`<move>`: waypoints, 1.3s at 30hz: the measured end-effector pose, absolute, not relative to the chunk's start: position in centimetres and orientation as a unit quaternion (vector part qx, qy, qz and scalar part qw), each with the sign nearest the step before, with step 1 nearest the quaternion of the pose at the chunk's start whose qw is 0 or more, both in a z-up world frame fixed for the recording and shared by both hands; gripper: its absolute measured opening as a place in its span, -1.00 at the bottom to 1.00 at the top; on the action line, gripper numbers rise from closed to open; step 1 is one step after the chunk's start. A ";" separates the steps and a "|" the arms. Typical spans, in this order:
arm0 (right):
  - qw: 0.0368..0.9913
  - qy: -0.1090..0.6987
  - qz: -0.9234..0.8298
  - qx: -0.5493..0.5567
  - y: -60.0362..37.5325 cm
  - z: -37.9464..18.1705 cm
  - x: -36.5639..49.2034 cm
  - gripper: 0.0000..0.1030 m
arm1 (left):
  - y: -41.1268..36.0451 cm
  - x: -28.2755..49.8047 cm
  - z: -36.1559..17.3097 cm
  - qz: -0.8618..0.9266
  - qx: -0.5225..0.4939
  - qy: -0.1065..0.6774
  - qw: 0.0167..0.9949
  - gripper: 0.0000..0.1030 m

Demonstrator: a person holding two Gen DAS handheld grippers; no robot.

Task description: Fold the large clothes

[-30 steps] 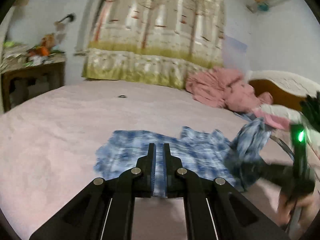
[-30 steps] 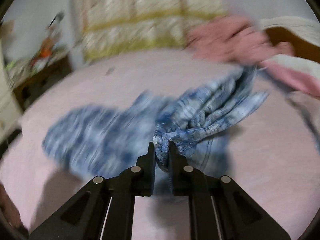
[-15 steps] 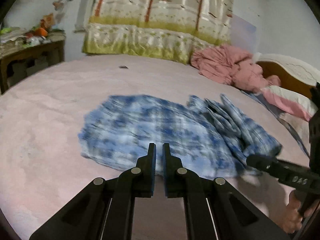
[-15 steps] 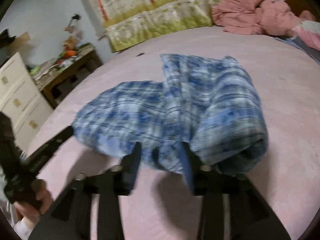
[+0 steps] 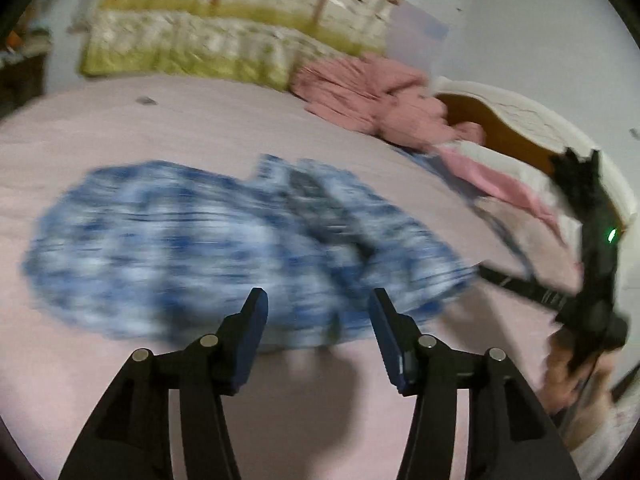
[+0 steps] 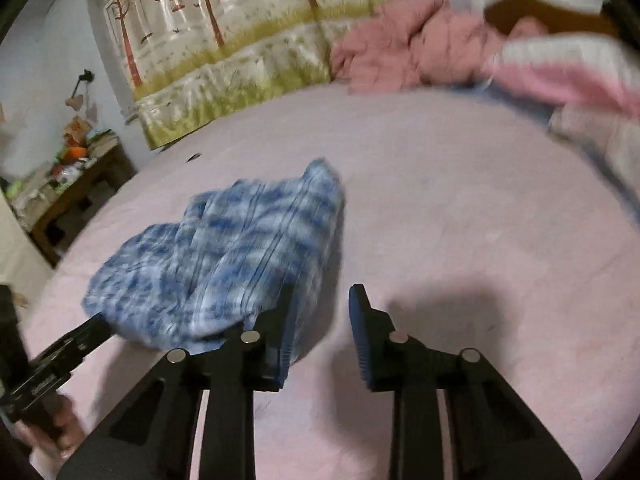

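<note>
The blue plaid garment [image 5: 208,248] lies on the pink bed [image 5: 200,120], partly folded: one side has been carried over the rest and now sits as a thick doubled layer on the garment's right-hand part, seen as a rounded hump in the right wrist view [image 6: 240,248]. A second ago the right claw [image 6: 320,332] was pinching a bunched corner of this cloth and lifting it across; that corner has since been dropped. Its jaws have just been closing in again, yet they stand apart with nothing between them, the left finger just beside the near edge of the fabric.

The left claw [image 5: 318,334], pressed together a moment ago, has just been opening and is now spread, hovering above the near hem with no cloth pinched. Motion blur smears the plaid pattern, so the exact lie of the hem is hard to read.

Both claws being free suggests one fold is laid and the next grab is being set up, probably along the near edge. The fold looks loose and uneven, so it may need smoothing. A crumpled pink blanket [image 5: 372,96] lies well apart by the headboard [image 5: 500,120]
</note>
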State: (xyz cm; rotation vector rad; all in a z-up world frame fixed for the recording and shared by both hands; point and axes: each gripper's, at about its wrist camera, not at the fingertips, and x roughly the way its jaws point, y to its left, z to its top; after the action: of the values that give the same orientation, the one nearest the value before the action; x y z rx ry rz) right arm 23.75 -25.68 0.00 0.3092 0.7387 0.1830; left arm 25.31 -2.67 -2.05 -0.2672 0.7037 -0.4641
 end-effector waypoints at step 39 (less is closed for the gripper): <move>0.925 0.370 0.015 0.086 -25.4 -1.0 20.0 -0.17 | -5.0 31.4 -6.1 -0.241 -0.151 0.399 0.872 -0.63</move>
State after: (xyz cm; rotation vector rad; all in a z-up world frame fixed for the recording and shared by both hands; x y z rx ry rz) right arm 20.00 -25.37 -0.95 0.1772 0.7583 0.0311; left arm 31.39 -4.98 -6.10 -0.3150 0.8348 -0.5040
